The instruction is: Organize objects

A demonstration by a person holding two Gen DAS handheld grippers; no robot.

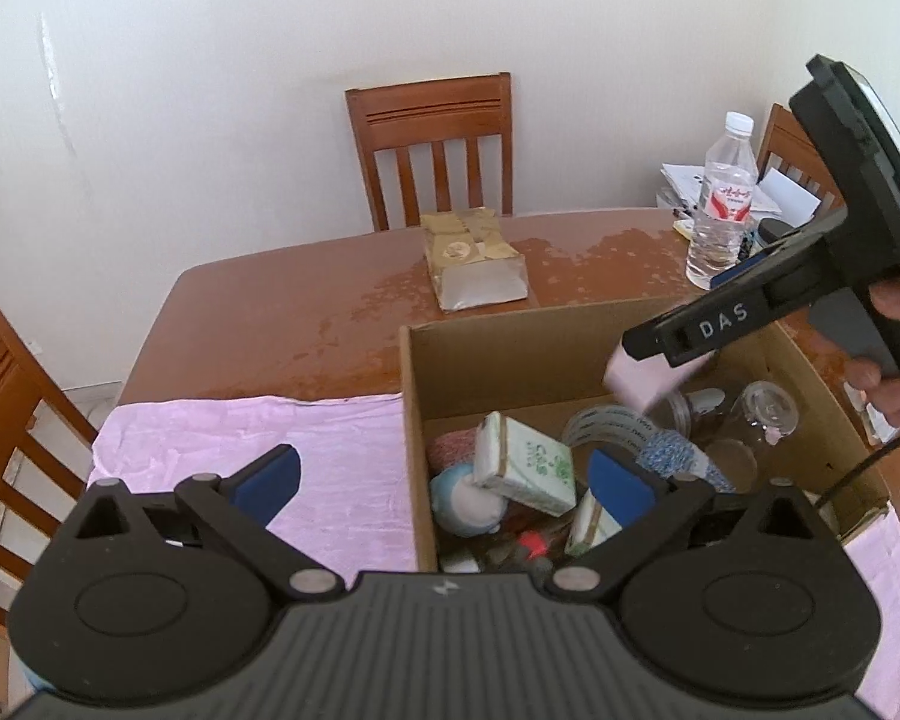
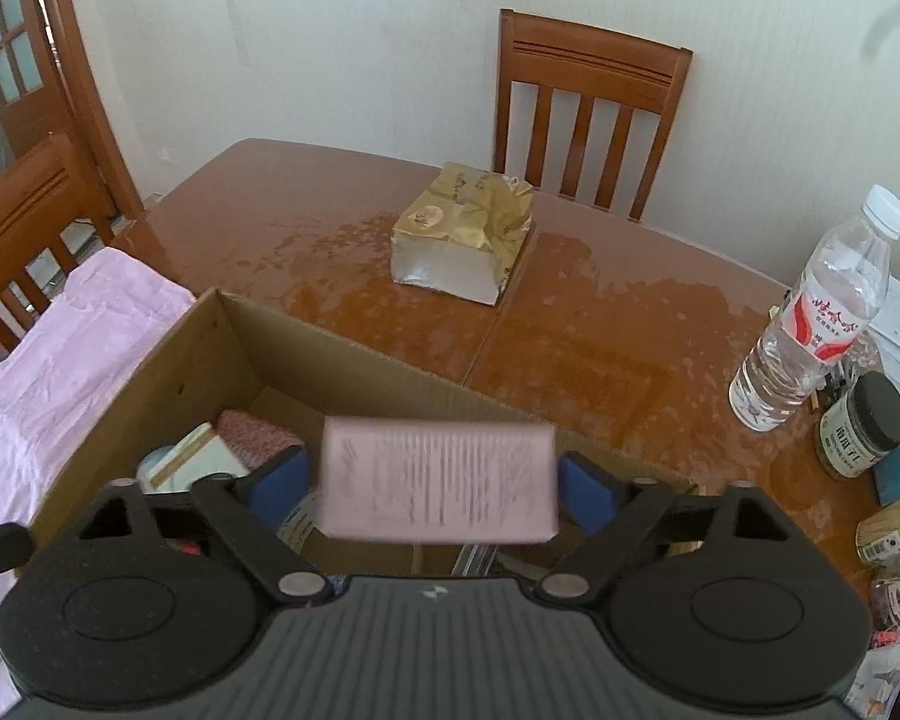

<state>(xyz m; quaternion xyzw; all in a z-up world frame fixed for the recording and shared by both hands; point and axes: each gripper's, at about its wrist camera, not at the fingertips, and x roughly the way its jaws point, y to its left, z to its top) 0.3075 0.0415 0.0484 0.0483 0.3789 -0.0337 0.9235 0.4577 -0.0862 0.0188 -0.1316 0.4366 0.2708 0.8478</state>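
An open cardboard box (image 1: pixel 546 354) stands on the table and holds several items: a green-and-white carton (image 1: pixel 525 462), a plush toy (image 1: pixel 468 498), twine spools and glass jars (image 1: pixel 768 405). My right gripper (image 2: pixel 435 477) is shut on a pink packet (image 2: pixel 438 480) and holds it above the box (image 2: pixel 354 354); the packet looks blurred. The left wrist view shows that gripper (image 1: pixel 660 354) over the box's far right part with the pink packet (image 1: pixel 648 378). My left gripper (image 1: pixel 444 480) is open and empty, straddling the box's left wall.
A pink cloth (image 1: pixel 258 456) covers the near table. A gold tissue pack (image 2: pixel 462 240) lies mid-table. A water bottle (image 2: pixel 810 318), jars and papers crowd the right side. Wooden chairs (image 2: pixel 588 114) stand at the far and left edges.
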